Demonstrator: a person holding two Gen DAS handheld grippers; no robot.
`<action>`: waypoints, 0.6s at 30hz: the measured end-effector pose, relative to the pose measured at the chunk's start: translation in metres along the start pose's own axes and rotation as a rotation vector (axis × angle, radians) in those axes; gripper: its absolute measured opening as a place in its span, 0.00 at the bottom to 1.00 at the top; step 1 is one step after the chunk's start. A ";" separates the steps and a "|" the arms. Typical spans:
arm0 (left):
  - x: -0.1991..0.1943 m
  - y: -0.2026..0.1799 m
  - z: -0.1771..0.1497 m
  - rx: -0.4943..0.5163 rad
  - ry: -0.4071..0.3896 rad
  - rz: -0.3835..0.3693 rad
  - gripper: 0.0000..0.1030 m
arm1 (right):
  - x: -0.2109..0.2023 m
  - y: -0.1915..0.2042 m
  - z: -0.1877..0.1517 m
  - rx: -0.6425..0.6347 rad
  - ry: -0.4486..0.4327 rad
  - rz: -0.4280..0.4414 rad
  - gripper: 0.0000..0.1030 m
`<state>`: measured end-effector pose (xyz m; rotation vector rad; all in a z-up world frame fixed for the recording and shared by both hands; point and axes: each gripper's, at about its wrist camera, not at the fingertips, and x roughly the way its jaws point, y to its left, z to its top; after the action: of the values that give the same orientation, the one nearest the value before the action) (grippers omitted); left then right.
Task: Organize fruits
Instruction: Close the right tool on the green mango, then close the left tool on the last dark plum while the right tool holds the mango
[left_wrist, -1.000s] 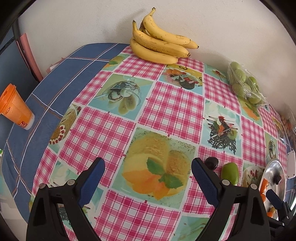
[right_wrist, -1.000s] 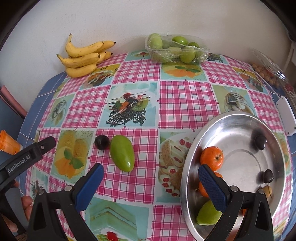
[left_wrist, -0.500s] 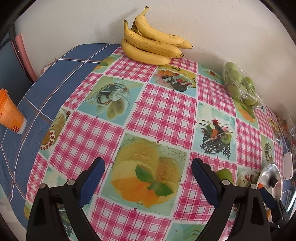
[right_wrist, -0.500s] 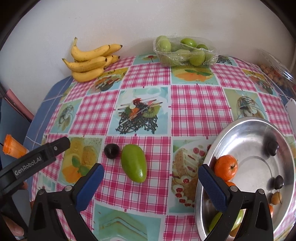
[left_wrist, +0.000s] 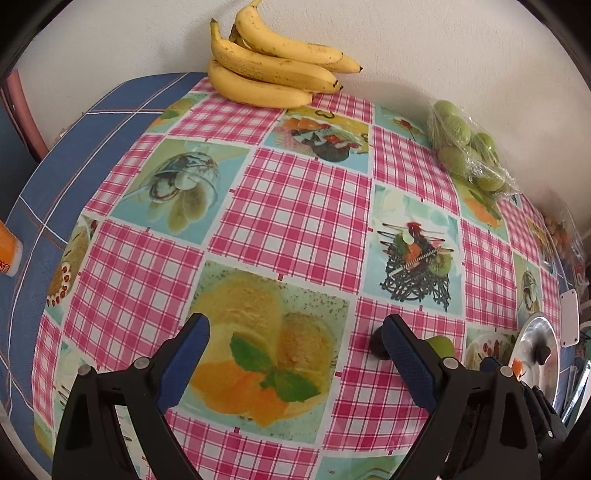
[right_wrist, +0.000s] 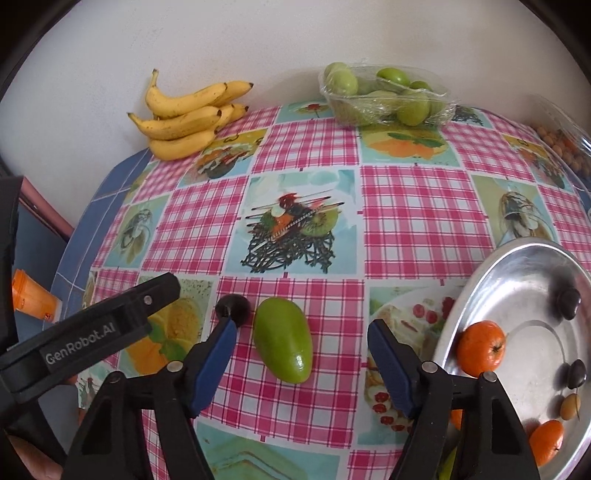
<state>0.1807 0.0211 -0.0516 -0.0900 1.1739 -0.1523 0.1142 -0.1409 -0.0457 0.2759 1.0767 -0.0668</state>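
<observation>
A green mango (right_wrist: 283, 339) lies on the checked tablecloth between the fingers of my open, empty right gripper (right_wrist: 301, 360). A dark plum (right_wrist: 233, 308) sits just left of it, touching the left finger's tip. A steel bowl (right_wrist: 517, 266) at right holds oranges (right_wrist: 480, 348), dark plums and small fruits. My left gripper (left_wrist: 295, 363) is open and empty over the cloth; the plum (left_wrist: 376, 341) and mango (left_wrist: 441, 345) peek out behind its right finger. The left gripper also shows in the right wrist view (right_wrist: 92, 325).
A banana bunch (right_wrist: 188, 118) lies at the back by the wall. A wrapped tray of green fruits (right_wrist: 384, 96) stands back right. A clear box of small fruits (right_wrist: 561, 140) is at far right. An orange cup (right_wrist: 31, 301) stands at left.
The right gripper has moved left and forward, so the mango now lies between its fingers. The left gripper has moved forward; the bananas appear closer.
</observation>
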 end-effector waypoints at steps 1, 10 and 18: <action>0.001 0.000 0.000 -0.002 0.004 -0.002 0.92 | 0.002 0.001 -0.001 -0.003 0.005 0.001 0.71; 0.011 -0.012 -0.001 0.010 0.037 -0.037 0.92 | 0.015 0.004 -0.005 -0.018 0.033 -0.004 0.50; 0.014 -0.020 -0.003 0.015 0.045 -0.059 0.91 | 0.017 0.004 -0.005 -0.021 0.042 0.004 0.39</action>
<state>0.1820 -0.0007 -0.0629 -0.1082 1.2158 -0.2159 0.1187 -0.1345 -0.0620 0.2618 1.1175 -0.0461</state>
